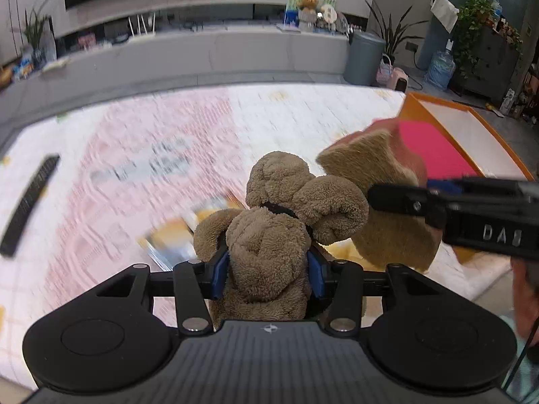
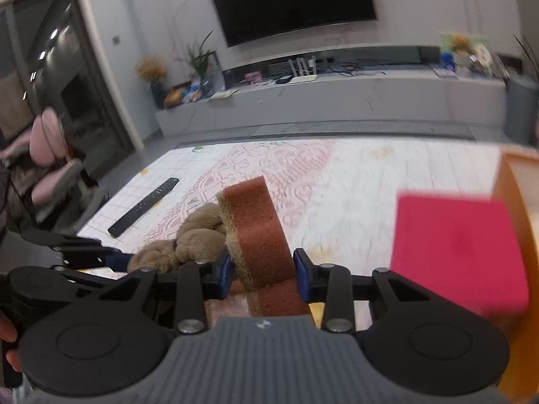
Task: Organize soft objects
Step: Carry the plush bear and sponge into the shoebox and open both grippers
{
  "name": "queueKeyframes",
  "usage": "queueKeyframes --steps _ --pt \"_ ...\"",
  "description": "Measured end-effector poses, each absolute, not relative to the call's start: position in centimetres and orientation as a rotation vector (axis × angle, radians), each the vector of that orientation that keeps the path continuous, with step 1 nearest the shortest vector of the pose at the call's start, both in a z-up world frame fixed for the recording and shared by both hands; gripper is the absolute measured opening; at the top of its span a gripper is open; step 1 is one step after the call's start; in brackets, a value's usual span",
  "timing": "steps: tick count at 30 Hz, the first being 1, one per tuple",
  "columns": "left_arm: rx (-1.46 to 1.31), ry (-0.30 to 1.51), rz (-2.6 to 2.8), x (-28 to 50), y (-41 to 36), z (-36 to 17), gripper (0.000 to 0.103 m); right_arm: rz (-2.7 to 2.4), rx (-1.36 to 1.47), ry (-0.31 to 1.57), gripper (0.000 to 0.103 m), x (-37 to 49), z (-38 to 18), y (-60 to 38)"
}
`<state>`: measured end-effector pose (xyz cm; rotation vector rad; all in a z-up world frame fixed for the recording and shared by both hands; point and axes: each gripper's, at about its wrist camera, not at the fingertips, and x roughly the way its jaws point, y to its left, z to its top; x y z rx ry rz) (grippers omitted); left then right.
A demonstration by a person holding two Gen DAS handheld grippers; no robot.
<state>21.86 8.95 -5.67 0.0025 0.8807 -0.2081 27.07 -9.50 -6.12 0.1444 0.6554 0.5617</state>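
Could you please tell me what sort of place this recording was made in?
Most likely a home living room: a wall-mounted television above a long low media console, a patterned rug on the floor, and potted plants.

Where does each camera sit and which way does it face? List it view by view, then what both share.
Left wrist: on the left gripper, looking down at the rug; it clamps a plush bear; the right gripper enters from the right.
Right wrist: on the right gripper, facing the TV; it clamps a toast-shaped toy; a hand shows at the left edge.
Shared: bear, toast toy, rug, remote, orange box.
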Motion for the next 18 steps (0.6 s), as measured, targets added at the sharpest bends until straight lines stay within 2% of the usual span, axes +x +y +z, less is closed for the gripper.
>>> queueKeyframes --steps 4,9,18 --pt "0.030 0.945 -0.220 21.1 6.5 -7.2 0.054 0.490 0.221 0.665 0.036 24.9 -8.3 -11.4" --pt "0.206 1.031 -0.237 21.6 2.9 -10.1 0.054 0.419 0.319 0.696 0.036 23.4 -10.4 -13.5" --pt "0.358 1.118 -0.205 21.8 1.5 -13.8 0.054 0.362 0.343 0.644 0.036 21.7 -10.2 -16.5"
